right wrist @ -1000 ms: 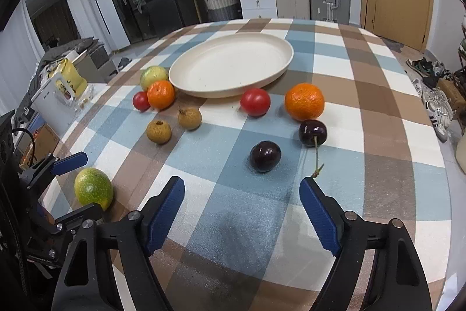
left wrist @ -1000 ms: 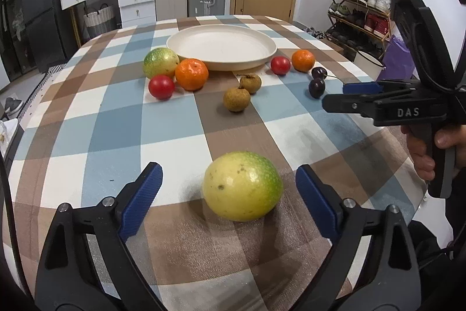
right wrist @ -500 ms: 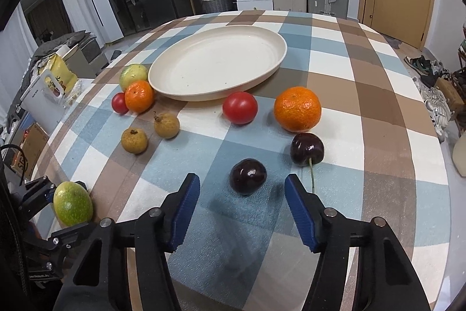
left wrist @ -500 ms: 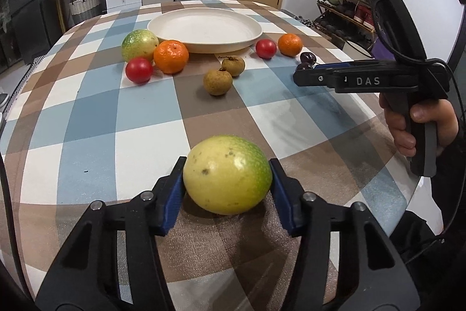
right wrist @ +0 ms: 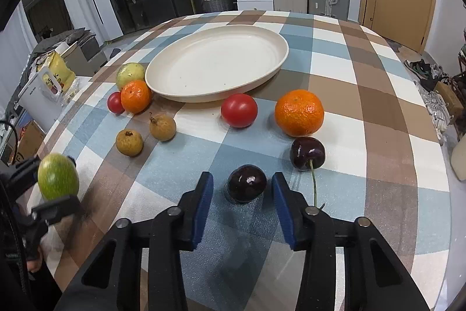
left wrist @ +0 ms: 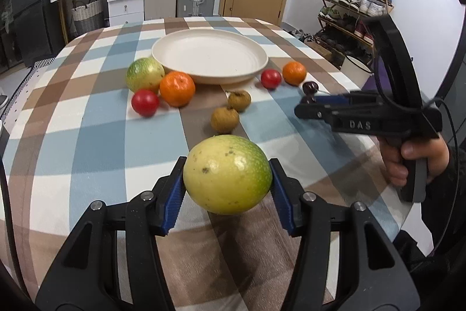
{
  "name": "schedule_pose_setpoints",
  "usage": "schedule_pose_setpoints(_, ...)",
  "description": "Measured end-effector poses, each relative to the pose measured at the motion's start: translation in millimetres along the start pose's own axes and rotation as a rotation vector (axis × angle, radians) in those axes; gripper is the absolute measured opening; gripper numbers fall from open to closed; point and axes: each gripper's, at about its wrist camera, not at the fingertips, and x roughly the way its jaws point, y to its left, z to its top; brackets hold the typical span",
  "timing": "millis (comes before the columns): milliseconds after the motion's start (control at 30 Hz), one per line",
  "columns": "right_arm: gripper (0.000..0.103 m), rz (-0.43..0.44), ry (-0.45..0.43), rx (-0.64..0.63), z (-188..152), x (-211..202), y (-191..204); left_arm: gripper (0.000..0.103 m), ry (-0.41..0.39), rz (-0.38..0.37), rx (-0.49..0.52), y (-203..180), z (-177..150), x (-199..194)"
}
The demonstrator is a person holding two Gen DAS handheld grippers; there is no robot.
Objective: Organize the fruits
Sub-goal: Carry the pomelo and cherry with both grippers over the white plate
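Left wrist: green-yellow fruit (left wrist: 227, 174) now off tablecloth (left wrist: 87, 136).

Yellow-green fruit (left wrist: 227, 174), cream plate (left wrist: 209, 54), blue-brown checked tablecloth (left wrist: 87, 136).

plate (right wrist: 217, 63): matt, smooth cream | cherry (right wrist: 246, 183): glossy dark skin | tablecloth (right wrist: 335, 54): matt checked cloth | oranges (right wrist: 299, 112): pebbled rind

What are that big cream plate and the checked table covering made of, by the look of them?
The plate looks like matte ceramic or possibly melamine: an even cream surface, soft sheen, faint concentric rings; the look alone can't settle which. The table covering seems a thin foam-like or textured plastic sheet, printed in blue, brown and white checks: fine pebbled grain and a slight sheen.
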Motion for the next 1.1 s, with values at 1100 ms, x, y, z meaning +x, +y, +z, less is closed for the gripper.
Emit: schedule_pose_setpoints(1100,0.027,0.087,-0.134,-0.020,24.0,-24.2,7.6,0.052,-0.132,0.081,0.005,20.4,90.1,39.8)
